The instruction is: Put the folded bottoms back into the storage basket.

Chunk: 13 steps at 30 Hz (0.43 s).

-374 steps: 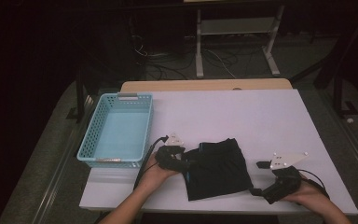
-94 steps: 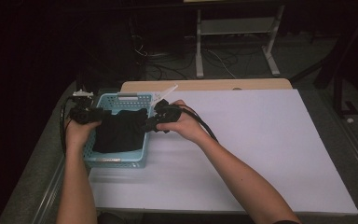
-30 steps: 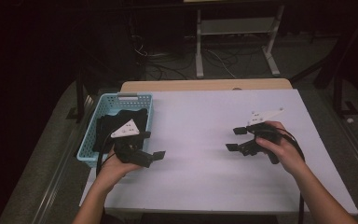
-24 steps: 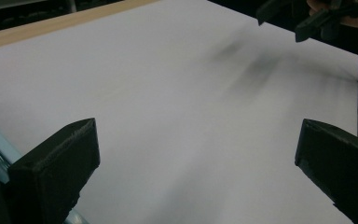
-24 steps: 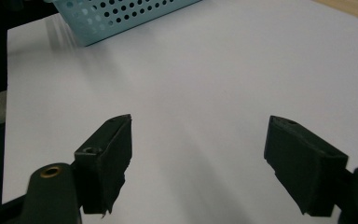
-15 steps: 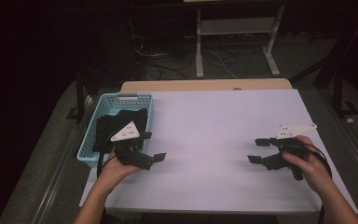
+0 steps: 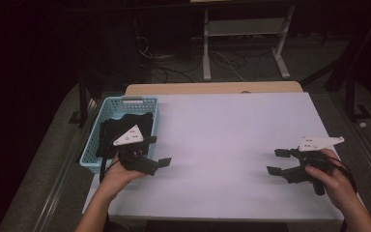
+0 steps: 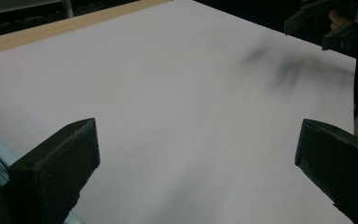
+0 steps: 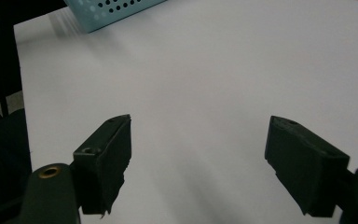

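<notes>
1. Black folded garment [image 7: 125,126] lies inside the blue basket [image 7: 93,149]; stowing step judged complete.
2. Left gripper [image 7: 160,163], just beside the basket, jaws spread, empty.
3. Right gripper [image 7: 279,161], well apart from the basket, jaws parted, nothing between them.
4. Next move judged: rest both grippers; nothing more lies outside the basket.

Black cloth [image 7: 125,128] in the basket [image 7: 92,150], partly behind left gripper [image 7: 157,151].
</notes>
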{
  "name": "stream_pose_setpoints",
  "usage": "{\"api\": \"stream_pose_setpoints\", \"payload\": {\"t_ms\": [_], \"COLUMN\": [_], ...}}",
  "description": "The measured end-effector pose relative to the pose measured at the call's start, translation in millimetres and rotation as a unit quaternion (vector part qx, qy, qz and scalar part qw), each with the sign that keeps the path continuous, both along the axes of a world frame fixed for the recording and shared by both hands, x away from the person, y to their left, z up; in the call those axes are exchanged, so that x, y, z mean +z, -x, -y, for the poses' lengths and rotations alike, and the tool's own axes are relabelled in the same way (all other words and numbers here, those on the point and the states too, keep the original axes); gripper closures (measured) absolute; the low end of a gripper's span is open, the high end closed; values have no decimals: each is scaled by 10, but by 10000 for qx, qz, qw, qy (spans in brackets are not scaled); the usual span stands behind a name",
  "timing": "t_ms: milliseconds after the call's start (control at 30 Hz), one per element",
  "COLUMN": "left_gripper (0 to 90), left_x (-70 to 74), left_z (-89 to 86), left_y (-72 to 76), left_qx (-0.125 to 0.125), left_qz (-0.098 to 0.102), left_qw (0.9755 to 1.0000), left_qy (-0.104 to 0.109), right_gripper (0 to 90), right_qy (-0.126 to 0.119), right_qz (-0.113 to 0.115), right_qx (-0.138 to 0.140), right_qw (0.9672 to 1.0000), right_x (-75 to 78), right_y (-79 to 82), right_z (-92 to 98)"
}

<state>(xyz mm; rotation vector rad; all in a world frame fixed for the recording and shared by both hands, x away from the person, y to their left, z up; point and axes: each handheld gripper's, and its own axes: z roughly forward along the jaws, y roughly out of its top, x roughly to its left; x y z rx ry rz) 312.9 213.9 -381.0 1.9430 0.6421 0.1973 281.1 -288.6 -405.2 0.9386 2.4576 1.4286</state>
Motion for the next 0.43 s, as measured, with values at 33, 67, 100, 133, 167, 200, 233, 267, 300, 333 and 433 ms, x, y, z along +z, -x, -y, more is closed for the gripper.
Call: {"api": "stream_pose_setpoints", "payload": {"t_ms": [33, 67, 100, 133, 167, 200, 233, 267, 300, 333, 433], "left_gripper": [0, 0, 0, 0, 0, 0, 0, 0, 0, 0, 0], "left_x": [-3, -3, -3, -3, -3, -3, -3, -3, -3, -3, -4], "left_z": [-1, -1, -1, -1, -1, 0, -1, -2, -2, -2, 2], "left_y": [-1, -1, -2, -2, -1, -1, -1, -1, -1, -1, 0], "left_qx": [-11, -11, -18, -18, -20, -19, -18, -18, -18, -18, -25], "left_qz": [-11, -11, -24, -24, -17, -17, -19, -20, -20, -18, -21], "left_qw": [10000, 10000, 10000, 10000, 10000, 10000, 10000, 10000, 10000, 10000, 10000], "left_qy": [-1, -1, -6, -6, -4, 1, 6, 7, 7, 9, -13], "right_gripper": [228, 228, 228, 228, 228, 228, 228, 227, 227, 227, 226], "right_qy": [11, 11, 36, 36, 49, 49, 47, 39, 39, 39, 30], "right_qz": [-11, -11, -28, -28, -32, -35, -32, -30, -30, -21, -14], "right_qx": [14, 14, 24, 24, 25, 27, 21, 23, 23, 19, 7], "right_qw": [10000, 10000, 10000, 10000, 10000, 10000, 10000, 10000, 10000, 10000, 10000], "right_x": [-14, -14, -31, -31, -37, -40, -35, -32, -32, -30, -26], "right_y": [-9, -9, -16, -16, -18, -20, -18, -16, -16, -16, -17], "right_z": [1, 1, -4, -4, -6, -7, -7, -7, -7, -4, 10]}}
